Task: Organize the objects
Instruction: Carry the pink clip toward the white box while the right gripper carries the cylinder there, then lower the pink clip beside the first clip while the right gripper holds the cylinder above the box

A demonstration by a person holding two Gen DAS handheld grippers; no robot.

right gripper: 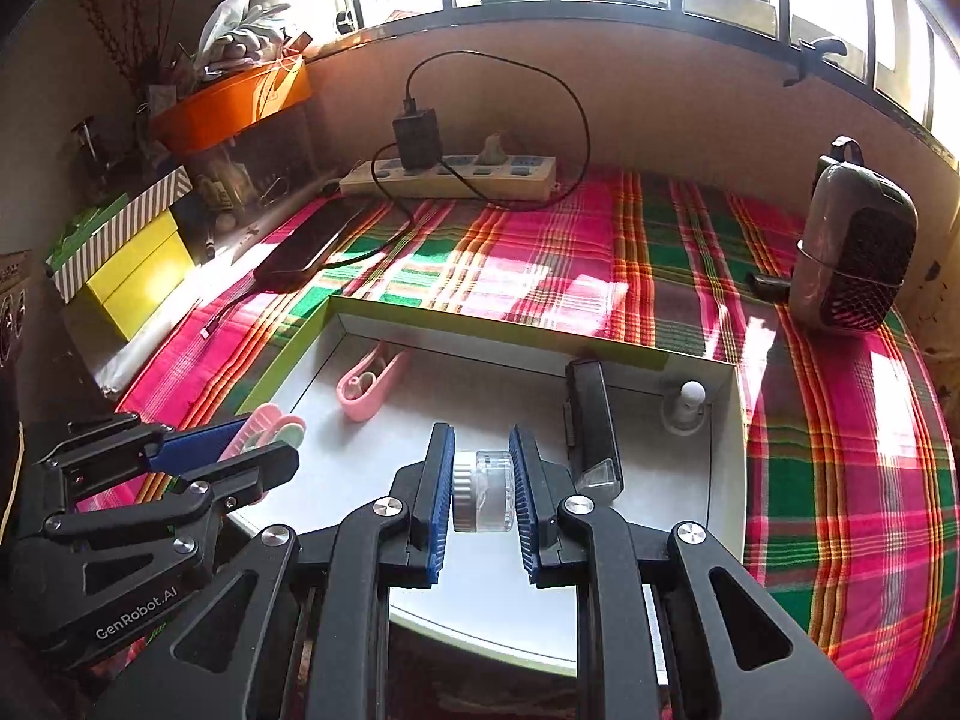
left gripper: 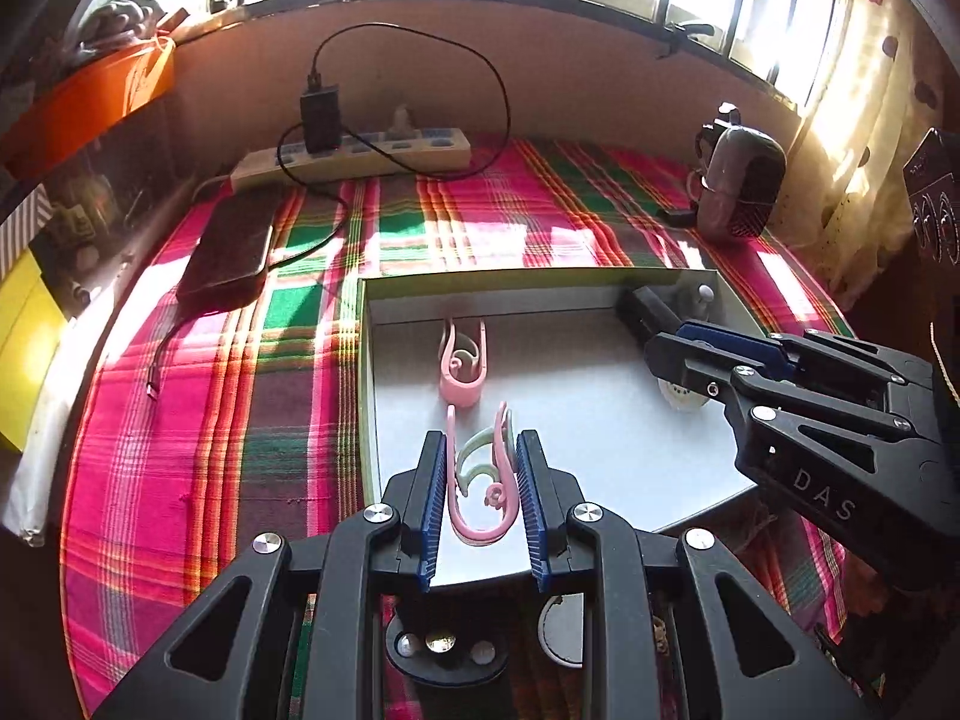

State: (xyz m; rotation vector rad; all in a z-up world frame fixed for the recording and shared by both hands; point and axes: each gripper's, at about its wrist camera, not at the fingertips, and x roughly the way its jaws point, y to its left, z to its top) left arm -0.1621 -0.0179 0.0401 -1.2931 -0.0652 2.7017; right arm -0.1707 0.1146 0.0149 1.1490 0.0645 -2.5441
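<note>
In the left wrist view, one pink clip [left gripper: 462,363] already lies in the tray [left gripper: 367,360] while the left hand-held gripper [left gripper: 481,495] grasps another clip [left gripper: 480,480] just over it; in the right wrist view, the right hand-held gripper [right gripper: 481,483] reaches level over the tray, grasping a small jar [right gripper: 483,491], seemingly not yet set down.

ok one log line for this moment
left gripper: shut on pink clip | right gripper: shut on clear jar | both over box
</note>
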